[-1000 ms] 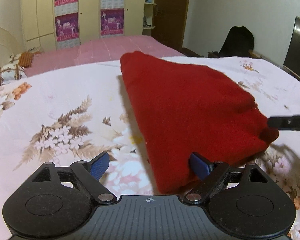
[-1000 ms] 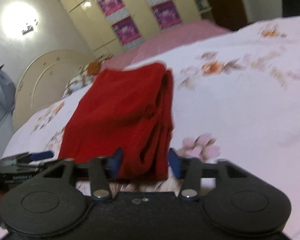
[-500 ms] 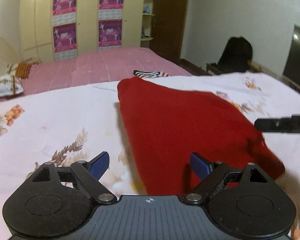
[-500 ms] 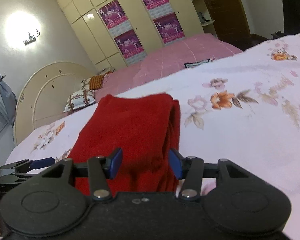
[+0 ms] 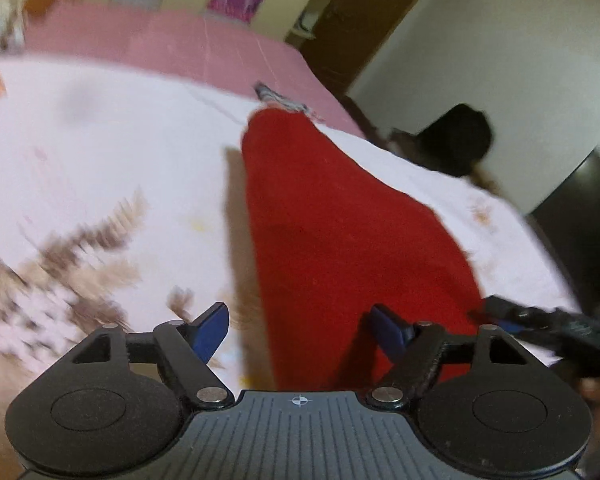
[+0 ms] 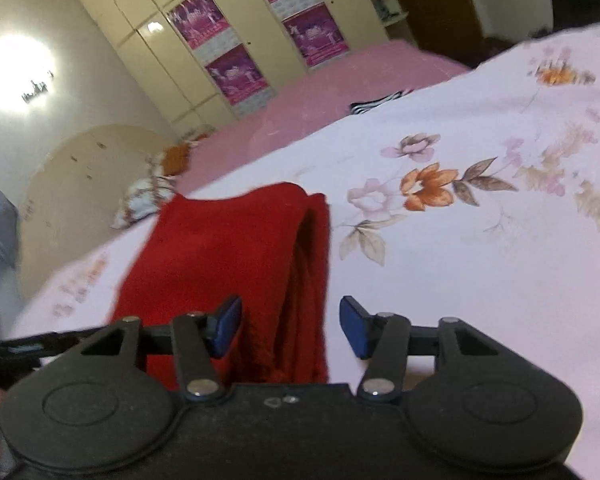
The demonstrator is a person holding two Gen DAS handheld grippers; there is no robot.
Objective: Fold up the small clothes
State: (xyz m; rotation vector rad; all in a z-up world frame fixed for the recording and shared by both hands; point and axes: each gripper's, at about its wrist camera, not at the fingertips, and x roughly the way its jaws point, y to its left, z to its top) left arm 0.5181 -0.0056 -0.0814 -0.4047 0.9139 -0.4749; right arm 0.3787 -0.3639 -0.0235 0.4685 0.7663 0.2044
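Observation:
A folded red garment [image 5: 340, 232] lies on the floral bedsheet [image 5: 100, 168]. My left gripper [image 5: 300, 330] is open and empty, just short of the garment's near end, its right finger over the red cloth. In the right wrist view the garment [image 6: 228, 252] shows its stacked folded edge. My right gripper [image 6: 291, 326] is open and empty, with that near edge between its fingers. The right gripper also shows at the right of the left wrist view [image 5: 540, 320], and the left gripper at the left edge of the right wrist view [image 6: 16, 350].
A striped black-and-white garment [image 6: 374, 103] lies at the far edge of the sheet, on the pink bedspread [image 6: 320, 92]. Pillows [image 6: 152, 192] lie by the headboard. A wardrobe with posters [image 6: 236, 40], a dark chair [image 5: 456, 140] and a dark screen [image 5: 580, 196] stand around the bed.
Both grippers have tilted and shifted, and the left view is blurred by motion. The right gripper has opened wider. The red garment lies where it was.

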